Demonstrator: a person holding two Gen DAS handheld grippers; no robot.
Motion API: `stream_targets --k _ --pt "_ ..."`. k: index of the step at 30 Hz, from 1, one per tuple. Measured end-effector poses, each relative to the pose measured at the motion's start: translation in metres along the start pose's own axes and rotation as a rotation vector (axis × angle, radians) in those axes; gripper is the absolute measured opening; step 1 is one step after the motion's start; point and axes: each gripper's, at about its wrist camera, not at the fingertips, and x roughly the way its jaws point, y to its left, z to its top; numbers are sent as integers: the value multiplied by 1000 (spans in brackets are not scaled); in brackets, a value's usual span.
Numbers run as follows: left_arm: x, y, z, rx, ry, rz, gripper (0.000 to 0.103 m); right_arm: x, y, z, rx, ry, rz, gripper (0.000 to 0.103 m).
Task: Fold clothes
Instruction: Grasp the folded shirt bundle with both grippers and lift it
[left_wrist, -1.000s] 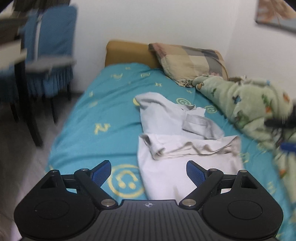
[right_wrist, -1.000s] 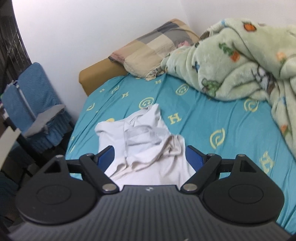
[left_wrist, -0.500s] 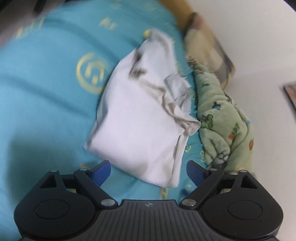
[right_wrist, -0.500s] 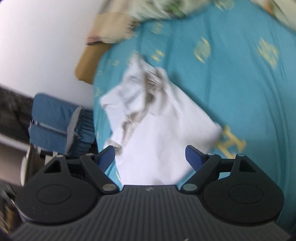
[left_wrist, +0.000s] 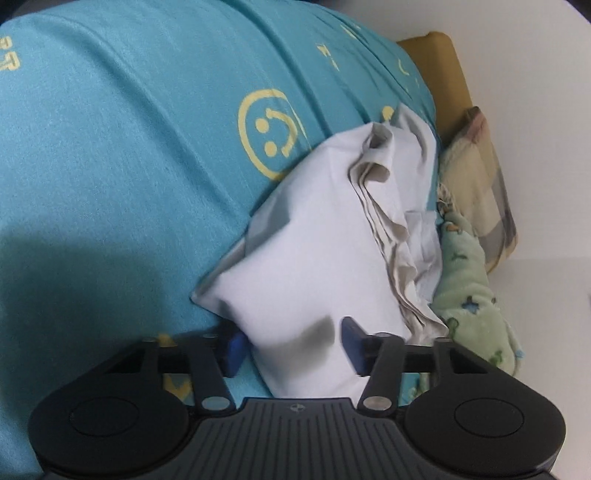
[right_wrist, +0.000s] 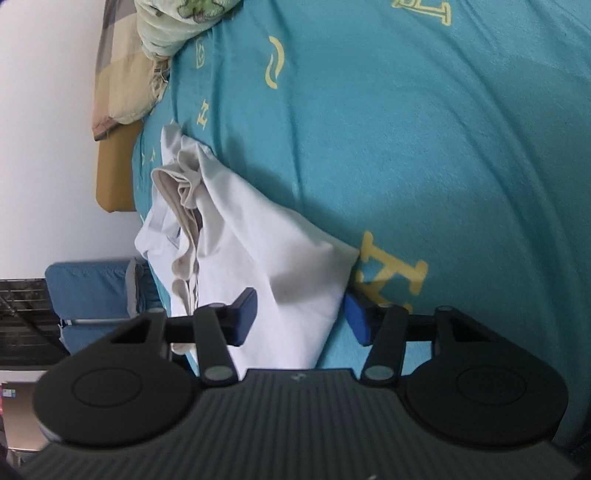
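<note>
Both tongs have dropped right down to the white garment (left_wrist: 310, 266) since half a second ago, when they hung above it with the whole cloth in sight. The garment lies on the bed's teal sheet (left_wrist: 129, 166), its rumpled, bunched end toward the plaid pillow (left_wrist: 480, 192) and its smooth end toward the tongs.

The left tongs (left_wrist: 293, 349) now straddle one near corner of the garment, blue fingers (left_wrist: 351, 345) on either side of the cloth, jaws narrower than before but with a gap showing; whether they touch the fabric I cannot tell. The right tongs (right_wrist: 301, 319) straddle the other near corner (right_wrist: 306, 295), one pad lying over the cloth and the other just beside its edge by a yellow letter H (right_wrist: 391, 269) printed on the sheet, also part-closed with a gap.

The green fleece blanket (left_wrist: 476, 295) is heaped beside the garment, next to the pillow. Beyond the garment, off the bed's edge, stands a blue-covered chair (right_wrist: 96, 288).
</note>
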Motion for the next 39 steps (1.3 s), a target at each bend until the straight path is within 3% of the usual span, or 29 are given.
stream_targets --k 2,5,8,19,26,30,35,39 --pt "1 3 1 -5 -8 4 26 3 1 -1 -6 -12 -2 43" --pt "-1 1 3 22 -27 9 15 2 3 2 -47 -15 -27 20" --pt "-12 -10 6 75 -60 -6 10 -3 7 2 -83 -14 -13 15" --pt "-92 -59 -22 372 -229 -173 5 -65 35 -16 -297 -106 146 11" --pt "-156 -51 -60 421 -260 -261 5 -119 41 -34 -390 -170 233 10" --pt "-199 -41 -89 458 -257 -303 5 -160 23 -52 -441 -208 276 10" --pt "-229 -35 -108 482 -259 -328 5 -200 4 -77 -517 -281 304 10" --pt "-220 -70 -91 511 -210 -232 5 -194 24 -65 -506 -289 312 11"
